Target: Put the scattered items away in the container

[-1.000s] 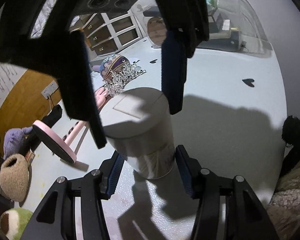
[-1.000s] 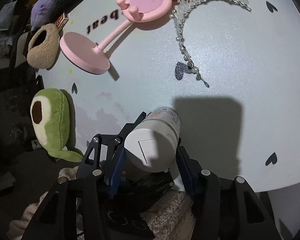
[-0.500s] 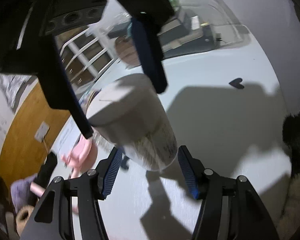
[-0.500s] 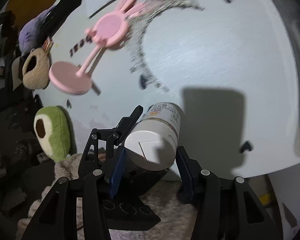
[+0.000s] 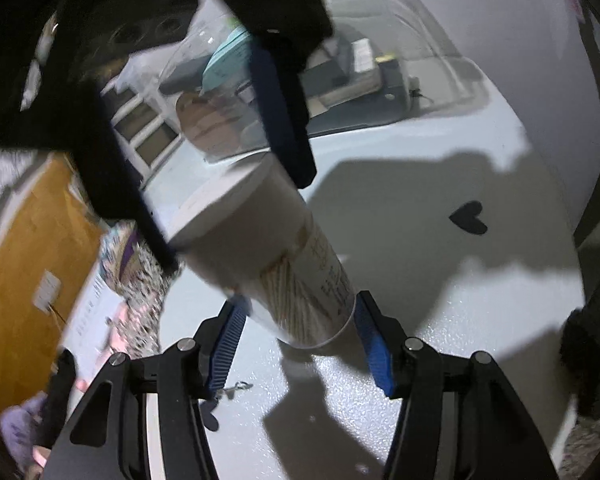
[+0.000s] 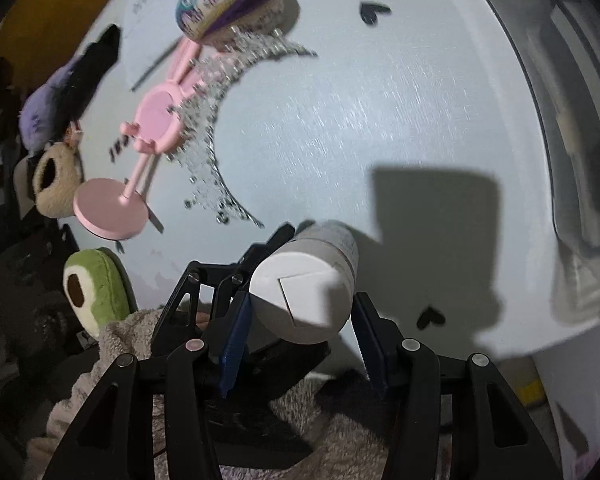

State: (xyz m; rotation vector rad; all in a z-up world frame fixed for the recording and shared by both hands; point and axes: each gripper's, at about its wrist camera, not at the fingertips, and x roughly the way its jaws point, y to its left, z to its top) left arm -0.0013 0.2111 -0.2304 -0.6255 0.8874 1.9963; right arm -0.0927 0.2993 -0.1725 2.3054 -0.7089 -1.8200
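Observation:
A white-lidded cylindrical jar of cotton swabs is held off the table by both grippers. My right gripper is shut on its lid end. My left gripper is shut on its clear bottom end, and the right gripper's fingers show above the lid in the left wrist view. A clear plastic container stands at the far side of the table; its edge shows in the right wrist view. A pink bunny mirror, a silver tiara and a patterned pouch lie on the table.
The white table has black heart marks. At its left edge lie a green avocado plush, a beige plush and a purple plush. A fluffy beige cloth lies below the right gripper.
Both grippers have lifted the jar off the table and swung it right, towards the clear container. The pink mirror and tiara have slid to the left in both views.

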